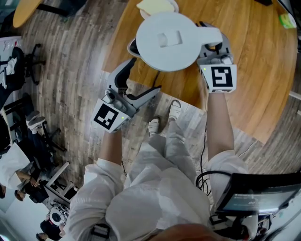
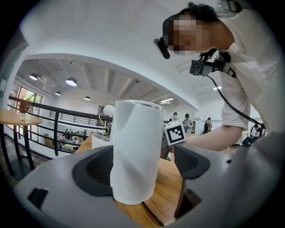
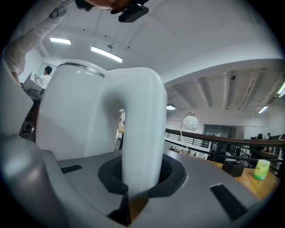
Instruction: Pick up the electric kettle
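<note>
Kettle (image 1: pixel 167 41), white, lid on, upright on the table (image 1: pixel 254 70). From the left gripper view, its base (image 2: pixel 133 200) looks to sit on the wood. Its handle (image 3: pixel 140 133) sits between the jaws of the right claw (image 3: pixel 140 178). The jaws are closed on it, with the pads pressing both sides of the loop low down. In the head view the right claw (image 1: pixel 214 52) comes in level from the near side of the handle (image 1: pixel 209 35). Its marker cube (image 1: pixel 220 77) is just behind the jaws.

Left claw (image 2: pixel 143 164) has its jaws wide apart and holds nothing. The kettle body (image 2: pixel 136 151) stands straight ahead of it, partly inside the gap and nearer the left-hand jaw. Whether that pad touches, can't tell. The right-hand jaw is clear of it. In the head view the left claw (image 1: pixel 146 74) sits at the kettle's near-left side, angled toward it, with its cube (image 1: pixel 109 116) behind.

A dark cord (image 2: pixel 151 214) runs from the kettle base toward the left claw. Beyond the kettle, past the left claw's left-hand jaw, is a white container (image 2: pixel 100 139). The right claw's cube (image 2: pixel 175 132) shows beyond the left claw's right-hand jaw.

Off to the right claw's right, well apart on the table, are a black box (image 3: pixel 234 168) and a green cup (image 3: pixel 261 169). A white dish (image 1: pixel 157 5) lies just past the kettle's far side.

The person stands at the table edge, shoes (image 1: pixel 175 110) on the plank floor (image 1: pixel 70 70).
</note>
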{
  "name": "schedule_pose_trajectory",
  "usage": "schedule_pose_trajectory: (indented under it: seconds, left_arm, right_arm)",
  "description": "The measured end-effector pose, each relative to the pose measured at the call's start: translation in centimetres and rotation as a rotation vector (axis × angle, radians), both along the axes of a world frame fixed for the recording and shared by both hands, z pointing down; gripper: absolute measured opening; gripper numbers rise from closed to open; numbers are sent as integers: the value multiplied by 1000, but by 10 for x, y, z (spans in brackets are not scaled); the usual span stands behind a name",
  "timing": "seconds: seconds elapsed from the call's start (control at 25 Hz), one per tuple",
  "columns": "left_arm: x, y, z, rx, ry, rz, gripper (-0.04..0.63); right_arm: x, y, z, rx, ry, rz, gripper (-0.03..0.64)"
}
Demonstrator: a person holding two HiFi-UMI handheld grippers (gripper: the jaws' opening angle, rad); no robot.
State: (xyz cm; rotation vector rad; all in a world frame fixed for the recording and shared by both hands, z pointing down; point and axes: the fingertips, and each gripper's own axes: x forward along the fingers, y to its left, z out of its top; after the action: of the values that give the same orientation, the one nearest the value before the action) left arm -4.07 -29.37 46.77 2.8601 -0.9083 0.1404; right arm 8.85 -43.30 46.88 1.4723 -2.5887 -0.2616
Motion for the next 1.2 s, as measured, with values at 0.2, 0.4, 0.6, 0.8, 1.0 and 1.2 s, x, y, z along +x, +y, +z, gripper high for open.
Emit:
schedule_pose_trajectory:
  seconds: [0.2, 0.4, 0.6, 0.8, 1.0, 1.2]
  left_arm:
    - [-1, -9, 4, 10, -8, -5, 439]
    - [10, -16, 13, 45, -35, 29, 536]
    - [19, -27, 13, 94, -2, 32, 574]
    - [32, -37, 8, 172, -46, 61, 583]
    - [40, -52, 11, 185, -26, 65, 584]
    - [44, -56, 15, 186, 6, 81, 586]
  right_arm:
    - [-1, -1, 0, -11, -7, -2, 44]
    - [-2, 0, 0, -18, -9, -5, 44]
    - [-2, -1, 2, -23, -5, -13, 44]
    - [-3, 0, 2, -36, 8, -18, 43]
    - [-3, -1, 1, -33, -3, -25, 43]
    - [-3, 0, 3, -40, 12, -26, 43]
